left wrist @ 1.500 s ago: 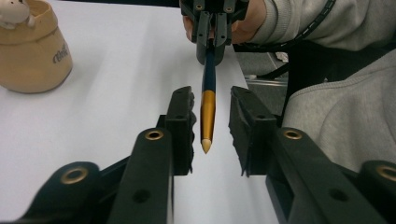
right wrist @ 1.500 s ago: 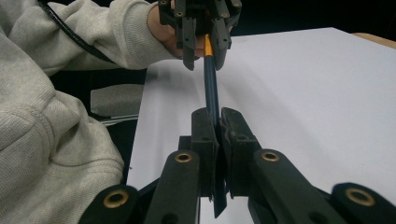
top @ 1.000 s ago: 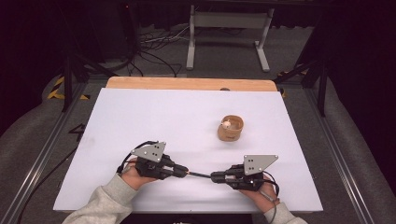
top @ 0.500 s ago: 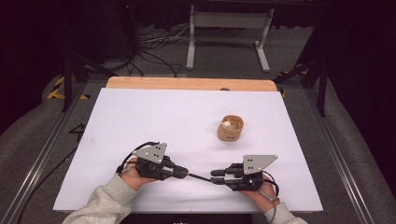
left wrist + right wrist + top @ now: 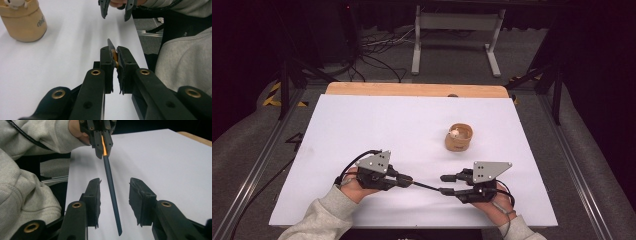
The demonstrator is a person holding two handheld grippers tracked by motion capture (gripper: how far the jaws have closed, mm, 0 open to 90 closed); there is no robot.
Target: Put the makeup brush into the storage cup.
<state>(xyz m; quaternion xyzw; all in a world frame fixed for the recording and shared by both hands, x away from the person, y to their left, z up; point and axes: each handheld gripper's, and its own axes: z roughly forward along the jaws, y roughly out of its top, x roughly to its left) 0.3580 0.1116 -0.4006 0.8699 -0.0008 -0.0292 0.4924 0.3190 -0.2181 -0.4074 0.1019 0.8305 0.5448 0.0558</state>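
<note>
The high view sets both grippers low in the frame on a white table [image 5: 362, 125]: the left gripper [image 5: 408, 180] at lower centre-left, the right gripper [image 5: 446, 184] at lower centre-right, with a thin dark pencil [image 5: 426, 186] bridging them. The right gripper view adds what that one cannot: the pencil [image 5: 111, 192] is slim, dark and smooth, with an orange stretch at the far end, where the left gripper [image 5: 102, 151] clamps it. The right gripper [image 5: 113, 202] has just been opening; the pencil lies between its parted, rough-faced pads, untouched. The left gripper view shows its own jaws [image 5: 114, 58] pinched on the orange section, and, at upper left, a round tan wooden cup [image 5: 23, 21] with a small white object inside.
</note>
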